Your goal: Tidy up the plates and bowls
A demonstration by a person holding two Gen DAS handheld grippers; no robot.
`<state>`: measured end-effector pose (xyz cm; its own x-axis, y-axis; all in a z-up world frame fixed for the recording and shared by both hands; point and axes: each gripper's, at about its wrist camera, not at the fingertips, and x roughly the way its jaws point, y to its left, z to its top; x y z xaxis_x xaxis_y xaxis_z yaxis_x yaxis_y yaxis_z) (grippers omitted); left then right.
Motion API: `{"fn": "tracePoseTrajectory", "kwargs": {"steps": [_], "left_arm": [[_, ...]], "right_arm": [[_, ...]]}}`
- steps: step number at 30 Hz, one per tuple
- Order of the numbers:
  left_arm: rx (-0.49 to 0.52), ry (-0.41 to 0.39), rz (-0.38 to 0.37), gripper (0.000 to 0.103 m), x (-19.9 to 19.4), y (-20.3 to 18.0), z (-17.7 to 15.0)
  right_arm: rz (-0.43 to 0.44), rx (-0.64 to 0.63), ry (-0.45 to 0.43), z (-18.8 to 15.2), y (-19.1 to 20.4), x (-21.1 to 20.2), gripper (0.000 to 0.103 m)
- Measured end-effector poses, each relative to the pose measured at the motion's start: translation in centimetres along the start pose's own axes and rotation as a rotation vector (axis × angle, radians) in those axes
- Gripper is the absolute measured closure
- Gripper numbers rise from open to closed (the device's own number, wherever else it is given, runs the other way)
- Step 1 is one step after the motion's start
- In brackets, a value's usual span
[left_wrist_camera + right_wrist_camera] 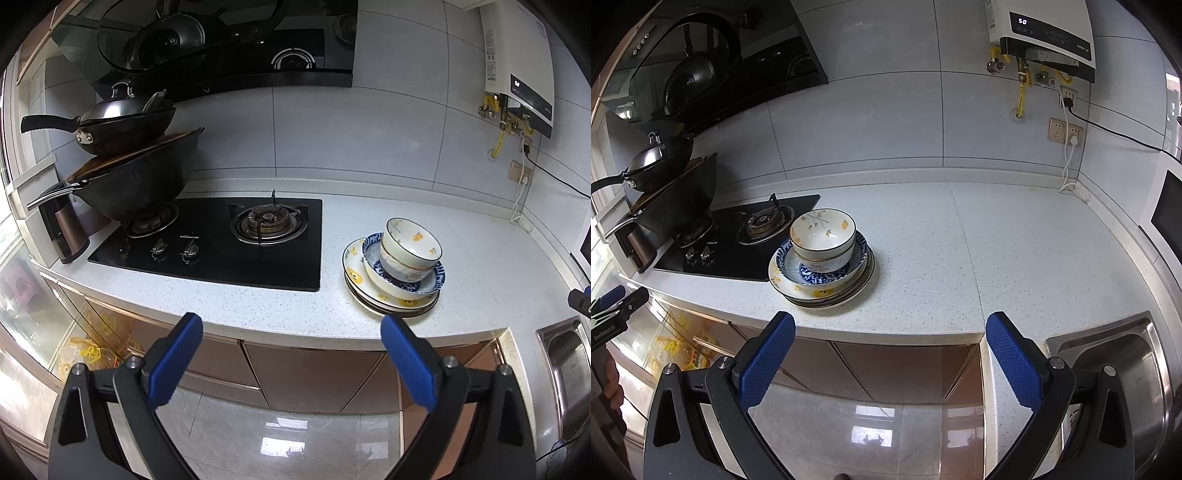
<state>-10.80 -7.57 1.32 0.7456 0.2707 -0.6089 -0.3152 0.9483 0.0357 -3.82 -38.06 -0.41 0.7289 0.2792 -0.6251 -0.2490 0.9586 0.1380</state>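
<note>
Two grippers, nothing picked up yet

Both the left gripper (291, 332) and the right gripper (890, 328) are spread wide and hold nothing, hovering off the front edge of the counter (960, 240). The dishes sit in one heap near that edge, just beside the stove (221, 240): a small flowered bowl (823, 232) nested in a blue patterned bowl (857, 264), on top of stacked plates (798, 291). This looks like the opening approach. Next, one gripper likely needs to reach in and pinch the top bowl's rim, lifting straight up so the tilted heap doesn't shift.
</note>
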Motion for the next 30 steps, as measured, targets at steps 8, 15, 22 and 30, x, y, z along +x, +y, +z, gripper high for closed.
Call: {"fn": "tracePoseTrajectory", "kwargs": {"steps": [8,15,22,30], "left_arm": [[0.002,0.000,0.004,0.005,0.06,-0.09,-0.05],[0.004,0.002,0.004,0.005,0.22,-0.08,-0.23],[0.005,0.001,0.007,0.005,0.22,0.00,-0.35],[0.006,0.002,0.008,0.005,0.20,0.09,-0.35]], "right_arm": [[0.002,-0.005,0.006,-0.02,0.30,0.19,0.001],[0.003,-0.006,0.008,-0.08,0.37,0.20,0.001],[0.005,-0.009,0.009,-0.30,0.34,0.19,0.001],[0.005,-0.012,0.010,-0.37,0.35,0.19,0.001]]}}
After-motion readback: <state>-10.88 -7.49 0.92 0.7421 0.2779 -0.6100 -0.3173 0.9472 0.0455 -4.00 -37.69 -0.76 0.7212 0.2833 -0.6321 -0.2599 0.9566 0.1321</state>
